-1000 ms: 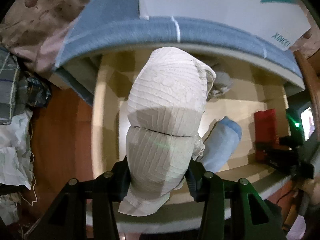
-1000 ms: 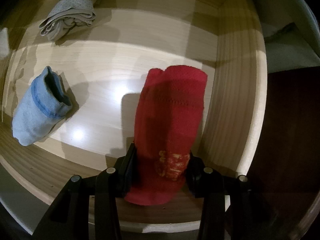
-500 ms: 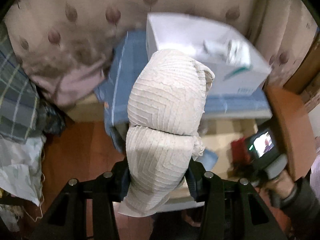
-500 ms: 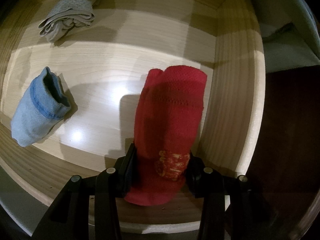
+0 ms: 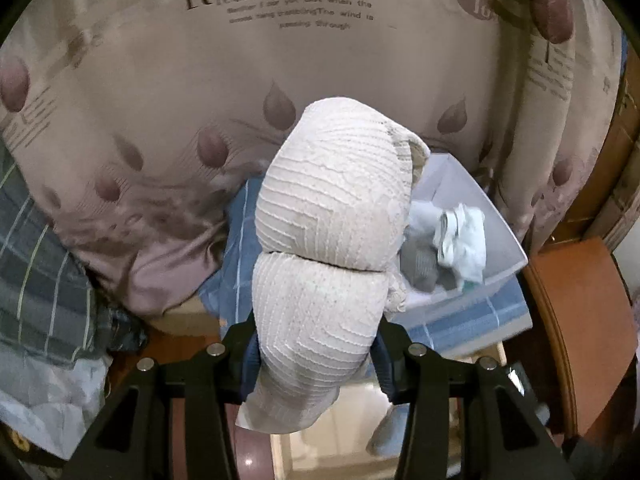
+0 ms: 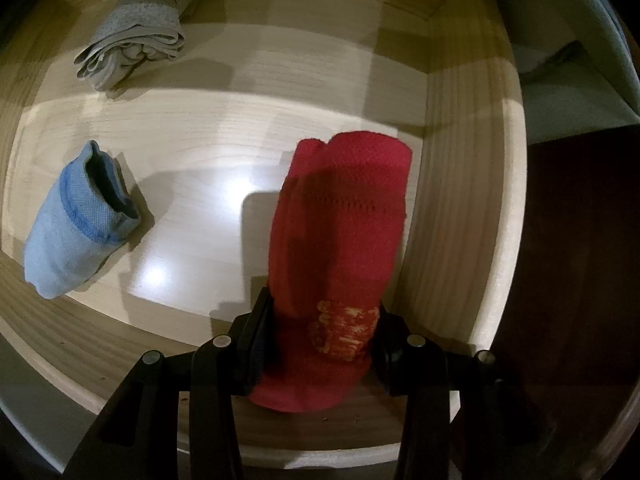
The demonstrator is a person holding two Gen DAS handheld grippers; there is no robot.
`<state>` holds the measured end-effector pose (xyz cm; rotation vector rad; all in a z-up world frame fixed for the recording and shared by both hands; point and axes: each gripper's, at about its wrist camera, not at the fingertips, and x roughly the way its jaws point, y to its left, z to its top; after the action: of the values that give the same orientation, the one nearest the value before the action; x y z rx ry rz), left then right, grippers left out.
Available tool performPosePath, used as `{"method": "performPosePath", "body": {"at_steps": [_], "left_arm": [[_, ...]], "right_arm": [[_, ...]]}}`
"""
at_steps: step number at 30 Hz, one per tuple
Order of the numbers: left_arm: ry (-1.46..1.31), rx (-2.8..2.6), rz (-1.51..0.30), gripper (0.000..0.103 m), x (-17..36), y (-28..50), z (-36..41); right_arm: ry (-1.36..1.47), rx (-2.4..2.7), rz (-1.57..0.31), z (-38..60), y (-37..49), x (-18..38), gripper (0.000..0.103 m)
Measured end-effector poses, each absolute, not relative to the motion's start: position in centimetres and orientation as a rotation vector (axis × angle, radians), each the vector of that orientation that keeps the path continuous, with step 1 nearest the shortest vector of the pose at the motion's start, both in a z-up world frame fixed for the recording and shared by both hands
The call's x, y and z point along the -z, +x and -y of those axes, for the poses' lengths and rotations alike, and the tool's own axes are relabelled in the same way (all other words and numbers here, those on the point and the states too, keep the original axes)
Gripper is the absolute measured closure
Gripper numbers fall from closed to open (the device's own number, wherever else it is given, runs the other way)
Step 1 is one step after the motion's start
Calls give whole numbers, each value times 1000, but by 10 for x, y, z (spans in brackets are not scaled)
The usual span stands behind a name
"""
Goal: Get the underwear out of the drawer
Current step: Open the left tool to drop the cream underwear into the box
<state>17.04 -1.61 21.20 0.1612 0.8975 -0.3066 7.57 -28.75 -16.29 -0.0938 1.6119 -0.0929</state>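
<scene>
Left gripper (image 5: 316, 354), lower centre of the left wrist view: you have it clamped on the cream ribbed bundle (image 5: 332, 252), which fills the middle of the frame, raised in front of the printed curtain (image 5: 168, 92). Right gripper (image 6: 320, 344), lower centre of the right wrist view: you have it clamped on the red roll (image 6: 340, 236), which stands inside the wooden drawer (image 6: 460, 200) close to its right wall. Judge both pieces soft, light and springy; they give under the pads and are likely to unroll if pinched at an end, so keep your hold across the thick middle of each roll.

Surroundings, largest first: the curtain across the upper left-wrist frame; the drawer floor, bare and glossy at centre; the white bin (image 5: 480, 216) at right of centre on a blue cloth, already holding folded pieces; the plaid fabric (image 5: 36, 272) at far left. Two rolls remain in the drawer: blue roll (image 6: 76, 232) at left, grey roll (image 6: 132, 52) at upper left, well apart from each other. The right drawer wall lies nearest the red roll; lift straight to avoid brushing it.
</scene>
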Motion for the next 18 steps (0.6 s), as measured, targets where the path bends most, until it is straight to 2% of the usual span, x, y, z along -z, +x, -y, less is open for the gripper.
{"method": "performPosePath", "body": {"at_steps": [7,13,18], "left_arm": [[179,282,-970,56,-176,235,47],[232,281,-1000,55,-143,250,68],[240,293,-1034,50,-129,255,75]], "right_arm": [[-85,106,-1603,292,74,159,63],[-77,104,-1598,294,74,157,63],[-73,102,-1595,296,72,156,64]]}}
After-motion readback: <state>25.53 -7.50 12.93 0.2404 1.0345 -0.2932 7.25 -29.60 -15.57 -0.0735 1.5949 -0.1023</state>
